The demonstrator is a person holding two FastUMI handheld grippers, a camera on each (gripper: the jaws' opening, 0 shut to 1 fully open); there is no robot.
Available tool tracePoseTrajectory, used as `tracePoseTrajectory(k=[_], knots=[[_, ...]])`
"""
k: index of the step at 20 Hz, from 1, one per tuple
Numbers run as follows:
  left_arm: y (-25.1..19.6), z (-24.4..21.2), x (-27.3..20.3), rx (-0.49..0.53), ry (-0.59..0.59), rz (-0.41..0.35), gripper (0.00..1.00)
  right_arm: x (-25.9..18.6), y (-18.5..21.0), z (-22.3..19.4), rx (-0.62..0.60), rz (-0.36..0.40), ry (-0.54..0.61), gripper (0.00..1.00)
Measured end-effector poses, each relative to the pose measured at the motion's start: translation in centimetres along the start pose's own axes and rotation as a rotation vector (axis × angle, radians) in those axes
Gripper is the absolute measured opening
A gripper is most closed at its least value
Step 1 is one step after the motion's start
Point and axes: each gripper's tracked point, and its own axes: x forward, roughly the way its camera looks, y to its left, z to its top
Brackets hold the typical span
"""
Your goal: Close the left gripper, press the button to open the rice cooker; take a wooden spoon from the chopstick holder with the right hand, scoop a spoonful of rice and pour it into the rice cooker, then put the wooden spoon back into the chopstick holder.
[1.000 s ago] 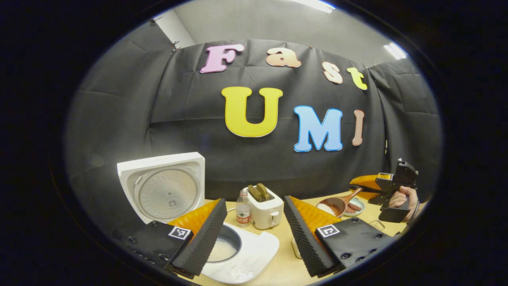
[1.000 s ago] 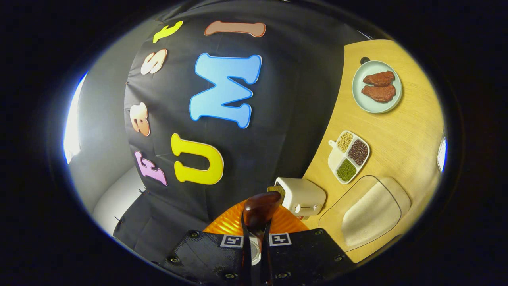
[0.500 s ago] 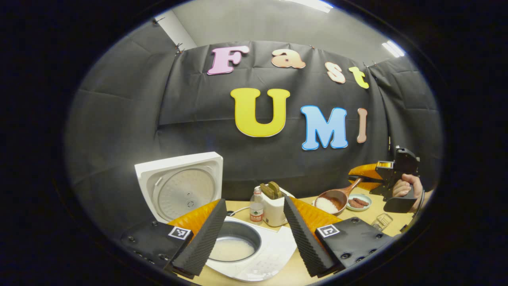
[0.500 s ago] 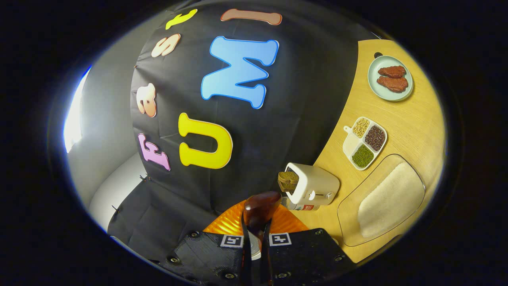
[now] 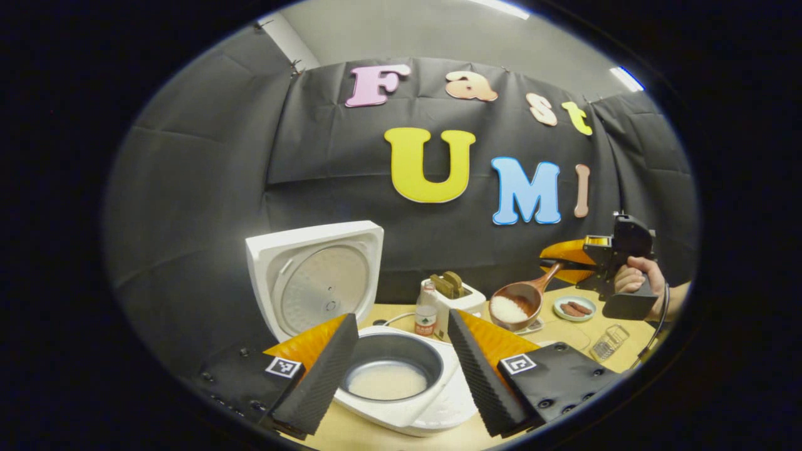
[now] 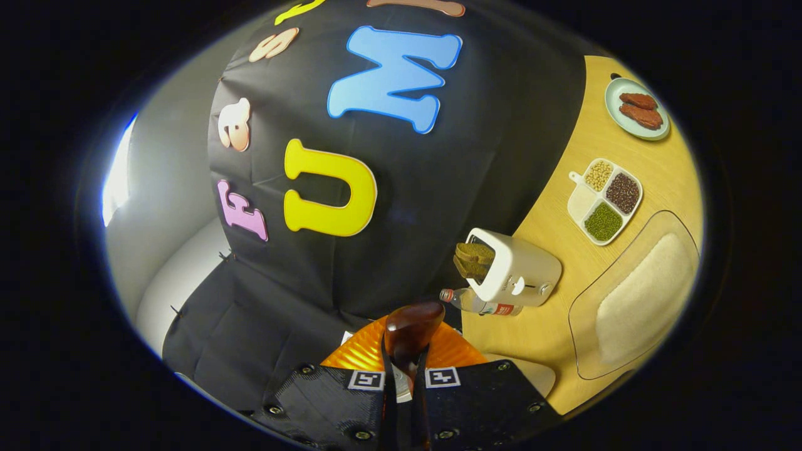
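**A:** Which step are you on?

**B:** You are carrying rice to the rice cooker (image 5: 401, 382). Its lid (image 5: 316, 275) stands up and open, and the pot inside already has some rice at the bottom. Your right tool (image 5: 567, 266) is clenched on the handle of the wooden spoon (image 5: 517, 304). The bowl of the spoon is full of white rice. It hangs in the air above the table (image 5: 564, 329), to the right of the toaster (image 5: 452, 299) and well apart from the pot.

**A:** And your left tool?

**B:** Your left tool (image 5: 401, 351) is released, with its jaws wide apart and nothing between them. It hovers just in front of the cooker.

**A:** Which way does the spoon point?

**B:** Its long line runs from your right tool out toward the cooker and slants down a little. The bowl is the far end, and it faces up, so the rice stays in.

**A:** What comes next?

**B:** I think you should move the spoon over the pot, keeping it flat, then tip it so the rice falls in. Go slowly, or rice may spill on the table.
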Motion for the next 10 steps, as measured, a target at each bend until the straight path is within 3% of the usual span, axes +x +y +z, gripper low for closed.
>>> tracePoseTrajectory(k=[10], knots=[[2.4, -3.0, 0.1, 0.010, 0.035, 0.020, 1.00, 6.3, 1.2, -6.5, -0.090, -0.020, 0.151, 0.09]])
